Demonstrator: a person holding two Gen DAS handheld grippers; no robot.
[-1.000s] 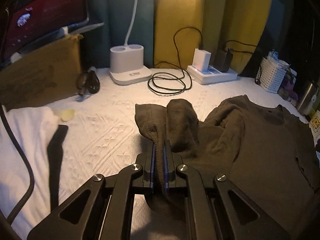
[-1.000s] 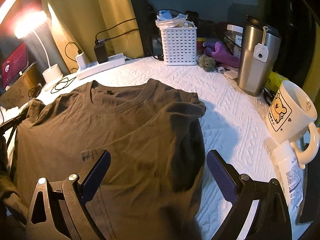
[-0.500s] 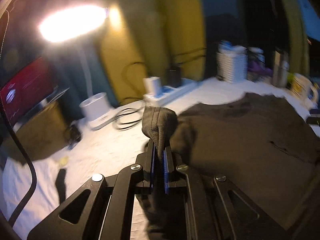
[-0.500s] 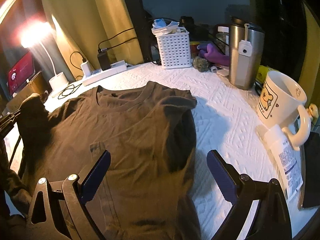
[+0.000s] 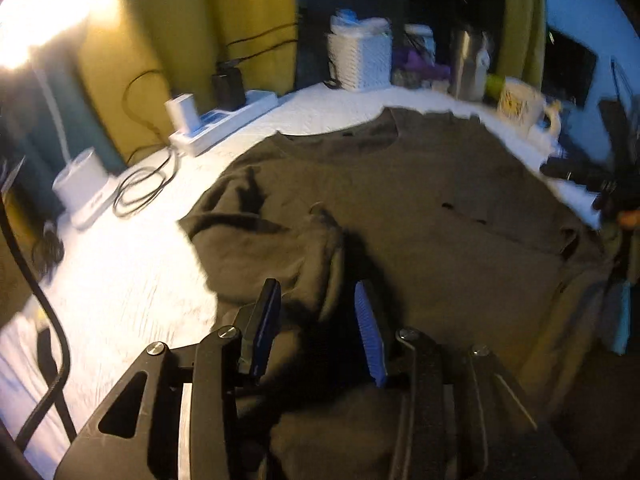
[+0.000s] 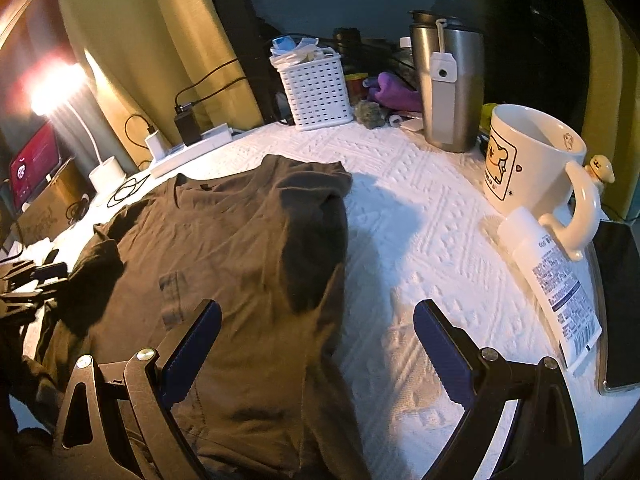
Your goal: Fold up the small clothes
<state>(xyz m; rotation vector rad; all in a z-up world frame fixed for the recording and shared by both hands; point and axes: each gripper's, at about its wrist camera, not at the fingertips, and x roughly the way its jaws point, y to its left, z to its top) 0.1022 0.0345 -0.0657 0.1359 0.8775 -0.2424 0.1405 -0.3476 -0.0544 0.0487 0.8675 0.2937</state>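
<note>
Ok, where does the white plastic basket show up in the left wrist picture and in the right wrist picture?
Left wrist: white basket at top centre, beyond the shirt's collar.
Right wrist: white basket upper centre, left of the steel tumbler.
Shared landmark: the white power strip, left of the basket in both.

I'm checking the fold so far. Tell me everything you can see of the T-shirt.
The T-shirt is dark olive-brown, soft knit by the look, with a round collar at its far end. It lies face up on the white embossed cover, wrinkled. Both sleeves are folded in over the body. The left gripper, its jaws just opening, stands around a raised fold of one sleeve; the pads look clear of it. The right gripper hangs open over the other edge.
</note>
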